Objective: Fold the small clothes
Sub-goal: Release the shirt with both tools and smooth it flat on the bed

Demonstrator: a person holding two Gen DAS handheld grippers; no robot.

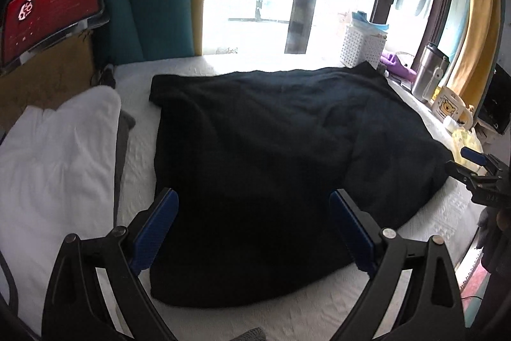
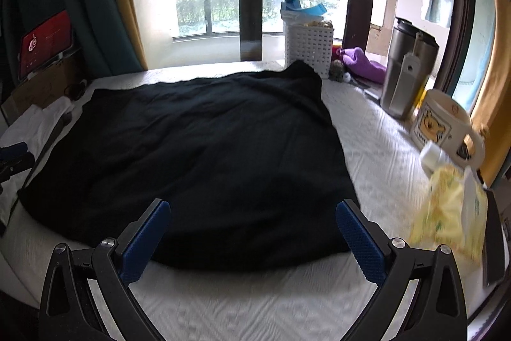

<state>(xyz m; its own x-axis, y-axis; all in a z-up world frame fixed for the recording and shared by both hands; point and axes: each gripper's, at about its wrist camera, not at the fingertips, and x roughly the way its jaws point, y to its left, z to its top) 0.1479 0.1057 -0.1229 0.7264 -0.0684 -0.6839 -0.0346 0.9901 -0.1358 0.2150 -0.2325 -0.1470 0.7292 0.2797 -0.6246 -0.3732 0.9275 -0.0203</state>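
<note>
A black garment (image 1: 271, 165) lies spread flat on the white textured surface (image 1: 140, 168); the right wrist view shows the same garment (image 2: 198, 155). My left gripper (image 1: 254, 197) hovers open above its near left part, blue pads wide apart, nothing between them. My right gripper (image 2: 252, 206) is open over the near right edge of the cloth, also empty. The right gripper (image 1: 479, 168) shows at the right edge of the left wrist view, and the left gripper (image 2: 12, 158) peeks in at the left edge of the right wrist view.
Folded white cloth (image 1: 54, 155) lies at the left. A tablet with a red screen (image 1: 51, 8) leans behind it. A white basket (image 2: 308, 48), purple cloth (image 2: 361, 61), steel tumbler (image 2: 405, 72), bear mug (image 2: 444, 123) and yellow packet (image 2: 450, 213) line the right side. Window behind.
</note>
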